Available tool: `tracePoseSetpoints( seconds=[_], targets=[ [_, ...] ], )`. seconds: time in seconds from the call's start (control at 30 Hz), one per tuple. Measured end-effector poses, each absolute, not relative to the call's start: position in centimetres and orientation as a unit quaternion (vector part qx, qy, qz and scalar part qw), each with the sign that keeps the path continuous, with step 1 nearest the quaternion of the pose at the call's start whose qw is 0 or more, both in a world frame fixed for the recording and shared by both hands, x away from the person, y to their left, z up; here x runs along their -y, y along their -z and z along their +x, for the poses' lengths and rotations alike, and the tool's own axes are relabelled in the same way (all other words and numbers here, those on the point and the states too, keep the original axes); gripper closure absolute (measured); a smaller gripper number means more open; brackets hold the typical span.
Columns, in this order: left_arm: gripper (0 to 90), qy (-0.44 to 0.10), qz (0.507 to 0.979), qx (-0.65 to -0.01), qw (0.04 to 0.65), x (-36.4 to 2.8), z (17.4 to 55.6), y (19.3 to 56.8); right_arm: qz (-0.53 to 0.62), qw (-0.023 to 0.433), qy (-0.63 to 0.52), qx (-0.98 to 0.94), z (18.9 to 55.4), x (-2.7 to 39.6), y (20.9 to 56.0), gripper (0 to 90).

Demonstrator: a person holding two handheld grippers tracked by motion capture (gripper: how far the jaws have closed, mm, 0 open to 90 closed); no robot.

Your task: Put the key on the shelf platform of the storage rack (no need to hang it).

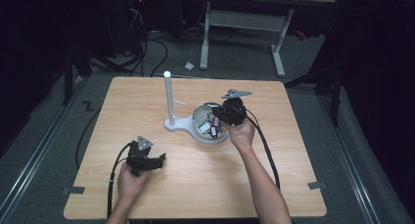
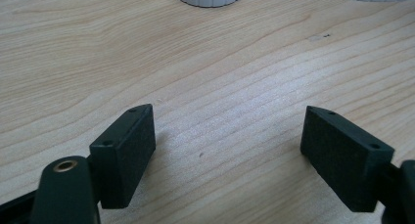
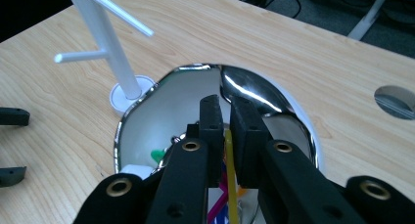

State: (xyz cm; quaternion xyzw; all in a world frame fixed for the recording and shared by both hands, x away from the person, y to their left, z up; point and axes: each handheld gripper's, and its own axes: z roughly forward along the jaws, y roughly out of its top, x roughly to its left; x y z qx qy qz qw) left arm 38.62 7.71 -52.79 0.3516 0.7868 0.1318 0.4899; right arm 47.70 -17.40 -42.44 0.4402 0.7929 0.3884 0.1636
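Right claw (image 3: 226, 117) is lowered into the steel bowl (image 3: 147, 114), its jaws pinched narrow on a thin yellow stick (image 3: 230, 180) among other coloured pieces. If the stick is lifted at a slant, it may slip out or the bowl may be tipped. Left claw (image 2: 227, 150) is held wide and empty over the counter (image 2: 205, 72), near the stand (image 1: 169, 99).

High view looks down over the table (image 1: 147, 194); both gripper views sit close above its top.
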Motion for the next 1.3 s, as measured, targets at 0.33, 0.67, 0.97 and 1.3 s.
tracePoseSetpoints(
  seconds=[0.33,0.67,0.97,1.3],
  targets=[
    [21.0,-0.132,0.352,-0.786,0.49,-7.7,38.6,52.8,0.445,0.173,-0.38,-0.792,47.8,17.4,43.1,84.8],
    [21.0,-0.133,0.351,-0.787,0.49,-7.7,38.6,52.8,0.446,0.175,-0.355,-0.803,48.2,16.9,44.5,84.8],
    [21.0,-0.132,0.35,-0.788,0.489,-7.7,38.6,52.8,0.447,0.176,-0.356,-0.801,47.9,17.0,44.2,67.9],
    [21.0,-0.131,0.349,-0.789,0.489,-7.7,38.6,52.8,0.434,0.194,-0.374,-0.796,46.5,18.2,42.2,53.7]
  ],
)
